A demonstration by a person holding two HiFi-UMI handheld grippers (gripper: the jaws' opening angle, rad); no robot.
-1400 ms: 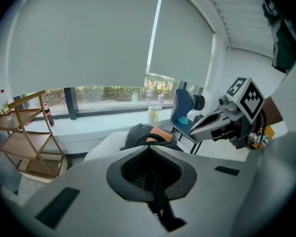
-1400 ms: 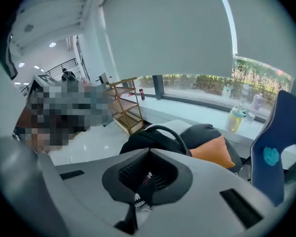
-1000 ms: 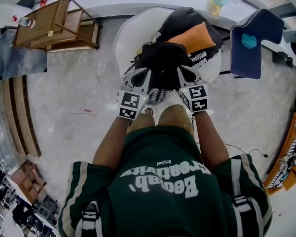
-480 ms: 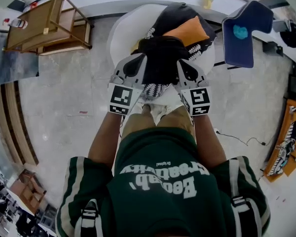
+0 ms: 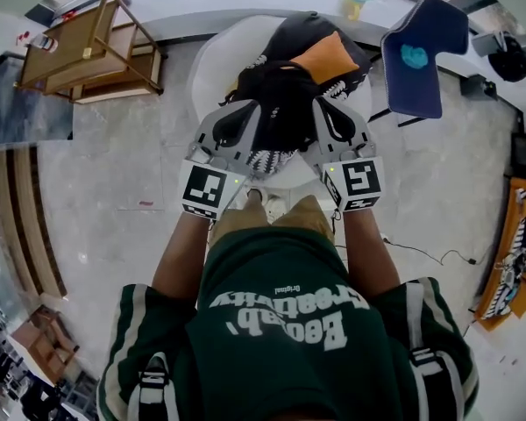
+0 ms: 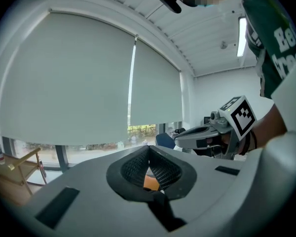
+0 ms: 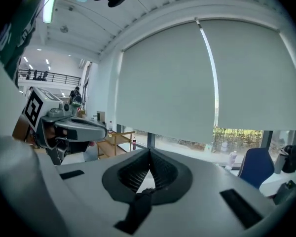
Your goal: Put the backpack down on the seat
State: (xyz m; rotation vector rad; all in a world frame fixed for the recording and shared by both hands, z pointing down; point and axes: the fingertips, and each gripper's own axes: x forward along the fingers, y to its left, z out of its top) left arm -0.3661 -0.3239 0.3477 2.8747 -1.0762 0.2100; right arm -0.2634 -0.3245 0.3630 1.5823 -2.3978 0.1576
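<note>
My left gripper [image 6: 148, 149] and right gripper [image 7: 149, 154] both have their fingers pinched fully together, each on a black strap [image 6: 161, 211] of the black backpack [image 5: 289, 103]. The bag hangs between them over the round white seat [image 5: 212, 64], orange panel upward. I cannot tell if it touches the seat. I should lower both hands evenly, keep it centred, and let its base settle before letting go.

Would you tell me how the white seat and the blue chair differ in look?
The white seat is round and pale; the blue chair is dark and angular. The seat is partly hidden by the backpack; the chair stands clear, bearing a teal patch. Both stand on the grey floor.
</note>
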